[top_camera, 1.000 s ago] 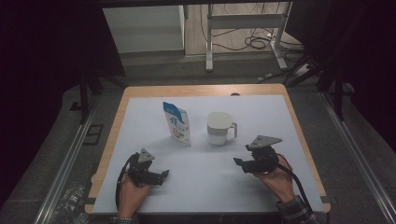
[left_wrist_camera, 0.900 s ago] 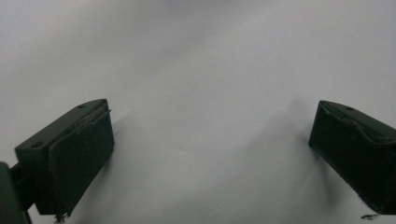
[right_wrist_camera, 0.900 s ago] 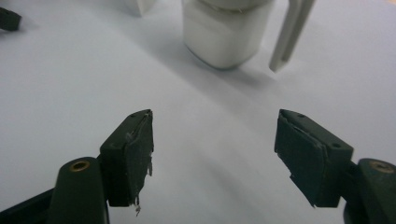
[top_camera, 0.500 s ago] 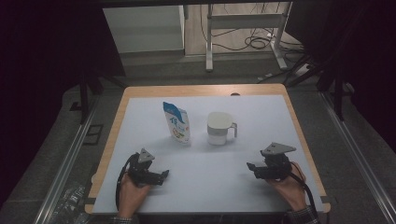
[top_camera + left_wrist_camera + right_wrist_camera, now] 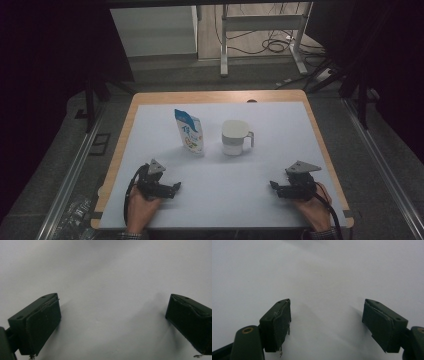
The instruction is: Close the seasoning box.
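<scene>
Left gripper point(image 5: 172, 188): near-left on tabletop point(image 5: 280, 125), jaws wide, nothing between; bare white surface beneath.
Right gripper point(image 5: 274, 186): near-right, low over tabletop, jaws just been opening, now wide, nothing between.
Pouch point(image 5: 189, 131): blue-white, upright, centre-left, well apart from both grippers.
Mug point(image 5: 234, 137): white, upright, just right of pouch, handle to right.

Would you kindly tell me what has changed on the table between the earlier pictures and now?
The right gripper has drawn back toward the person's edge and to the right, sinking toward the white table cover; its jaws have just been opening, with nothing between them. Nothing was taken hold of or let go. The left gripper, the blue-and-white pouch and the white mug stayed as they were.
</scene>
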A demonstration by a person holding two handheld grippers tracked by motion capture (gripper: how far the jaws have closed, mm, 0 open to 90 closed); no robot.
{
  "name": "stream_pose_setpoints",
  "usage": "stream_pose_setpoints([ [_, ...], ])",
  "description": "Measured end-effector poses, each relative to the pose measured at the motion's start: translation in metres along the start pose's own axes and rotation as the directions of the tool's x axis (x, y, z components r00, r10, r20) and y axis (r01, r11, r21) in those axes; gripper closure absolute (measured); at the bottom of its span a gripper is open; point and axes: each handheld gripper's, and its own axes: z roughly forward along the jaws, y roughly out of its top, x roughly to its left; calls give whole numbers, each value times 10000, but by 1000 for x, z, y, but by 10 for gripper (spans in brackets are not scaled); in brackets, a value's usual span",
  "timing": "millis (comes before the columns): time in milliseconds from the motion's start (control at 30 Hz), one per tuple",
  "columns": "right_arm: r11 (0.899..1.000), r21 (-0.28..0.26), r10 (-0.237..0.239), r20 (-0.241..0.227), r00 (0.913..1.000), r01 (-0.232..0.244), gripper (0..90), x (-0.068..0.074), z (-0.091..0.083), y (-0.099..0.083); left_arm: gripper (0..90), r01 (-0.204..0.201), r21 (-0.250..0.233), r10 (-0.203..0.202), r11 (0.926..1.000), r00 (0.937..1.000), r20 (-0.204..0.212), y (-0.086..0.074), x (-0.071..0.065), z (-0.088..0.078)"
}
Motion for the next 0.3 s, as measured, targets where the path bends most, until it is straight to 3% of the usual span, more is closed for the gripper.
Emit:
stream_pose_setpoints([
  [300, 9998, -179, -2, -47, 10000, 1, 225, 0, 1, -3, 5, -8, 0, 8, 10000, 10000, 30, 0, 1, 0],
])
